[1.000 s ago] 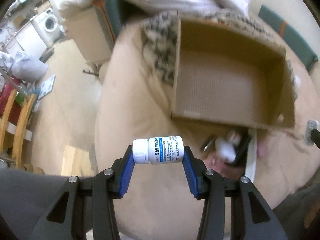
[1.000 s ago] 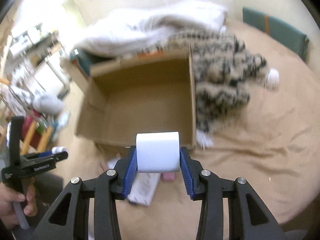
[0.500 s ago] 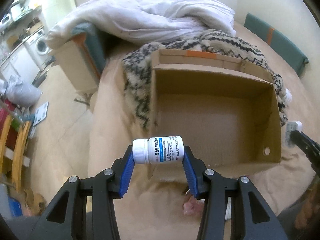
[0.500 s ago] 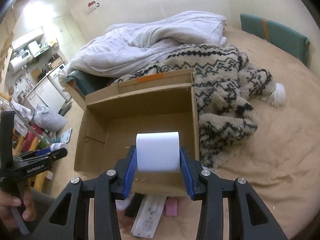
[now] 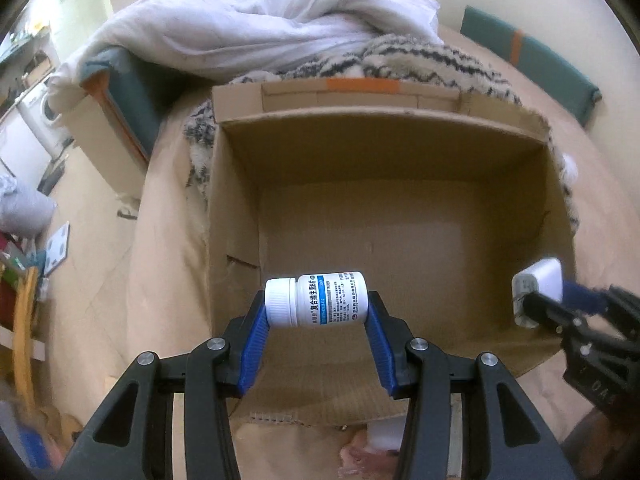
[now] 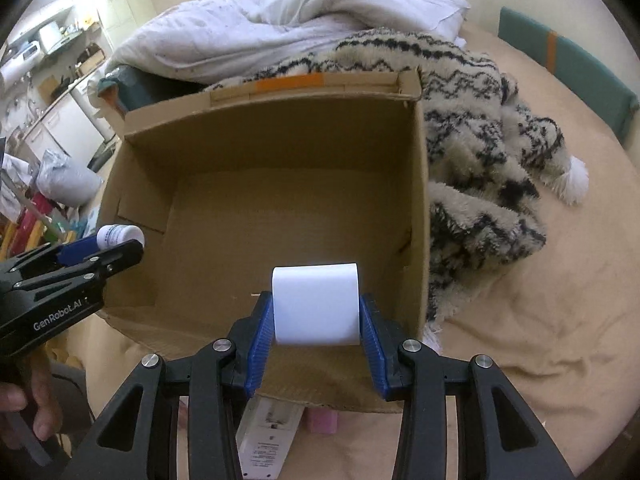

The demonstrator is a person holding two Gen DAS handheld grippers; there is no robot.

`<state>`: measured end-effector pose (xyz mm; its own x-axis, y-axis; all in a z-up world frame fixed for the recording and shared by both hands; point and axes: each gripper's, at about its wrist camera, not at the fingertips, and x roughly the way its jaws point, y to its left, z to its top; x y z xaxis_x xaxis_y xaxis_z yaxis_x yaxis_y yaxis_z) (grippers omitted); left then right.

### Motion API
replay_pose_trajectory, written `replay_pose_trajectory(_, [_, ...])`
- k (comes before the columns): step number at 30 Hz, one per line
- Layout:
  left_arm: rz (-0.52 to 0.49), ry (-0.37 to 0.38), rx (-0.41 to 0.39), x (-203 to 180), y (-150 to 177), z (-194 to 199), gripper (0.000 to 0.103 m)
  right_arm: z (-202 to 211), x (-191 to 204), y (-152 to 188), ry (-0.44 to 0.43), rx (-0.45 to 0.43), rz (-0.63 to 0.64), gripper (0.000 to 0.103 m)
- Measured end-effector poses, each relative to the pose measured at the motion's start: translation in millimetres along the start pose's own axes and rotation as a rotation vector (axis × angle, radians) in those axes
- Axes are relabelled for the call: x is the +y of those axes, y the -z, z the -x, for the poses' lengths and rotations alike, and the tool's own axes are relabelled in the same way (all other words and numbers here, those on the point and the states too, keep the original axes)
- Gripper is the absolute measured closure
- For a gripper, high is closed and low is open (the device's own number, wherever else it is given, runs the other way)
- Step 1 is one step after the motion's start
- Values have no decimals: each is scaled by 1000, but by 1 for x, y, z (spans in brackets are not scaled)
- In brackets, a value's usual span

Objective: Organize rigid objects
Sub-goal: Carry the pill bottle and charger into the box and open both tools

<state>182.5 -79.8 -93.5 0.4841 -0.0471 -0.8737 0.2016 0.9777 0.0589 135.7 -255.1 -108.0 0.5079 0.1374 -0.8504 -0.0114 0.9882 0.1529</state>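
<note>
While over open cardboard box [image 5: 236,200], left gripper [image 5: 316,312] clamps pill bottle [image 5: 320,298]; right gripper [image 6: 316,316] clamps white block [image 6: 316,304].

- Left wrist view: close above the cardboard box [image 5: 400,208], near its front-left corner, facing steeply down and forward into it.
- Right wrist view: same tilt, near the front-right corner.
- Shared: box interior, white duvet [image 6: 280,28], patterned blanket [image 6: 480,120], each other's gripper.

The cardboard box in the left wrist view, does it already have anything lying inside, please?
No, the cardboard box shows only its bare brown floor.
</note>
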Motion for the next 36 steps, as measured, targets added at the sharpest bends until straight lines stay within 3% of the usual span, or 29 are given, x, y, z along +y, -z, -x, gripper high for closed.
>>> replay_pose_trajectory(9, [10,-10,77,-2,6,-19,60,-17,4,6,25,74,8,59])
replay_pose_trajectory(21, [12,-14,86,0,7,-21,60,-19,3,4,19,73,-13,59])
replay_pose_trajectory(24, [12,-19,89,0,7,-20,60,-13,-1,2,-6,51,-39,38])
replay_pose_trajectory(26, [22,6,98,1,6,-19,57,-12,-2,1,-21,45,-48,37])
replay_pose_trajectory(29, [30,22,91,-1,5,-16,36,-11,-1,0,-37,41,-57,37])
replay_pose_trajectory(30, [28,22,80,-2,4,-13,33,-10,-1,0,-47,40,-61,37])
replay_pose_trajectory(33, [7,12,61,-6,4,-9,32,-8,-1,-1,-77,24,-74,29])
replay_pose_trajectory(36, [-4,1,53,-8,3,-7,32,-3,0,-2,-98,-1,-84,13])
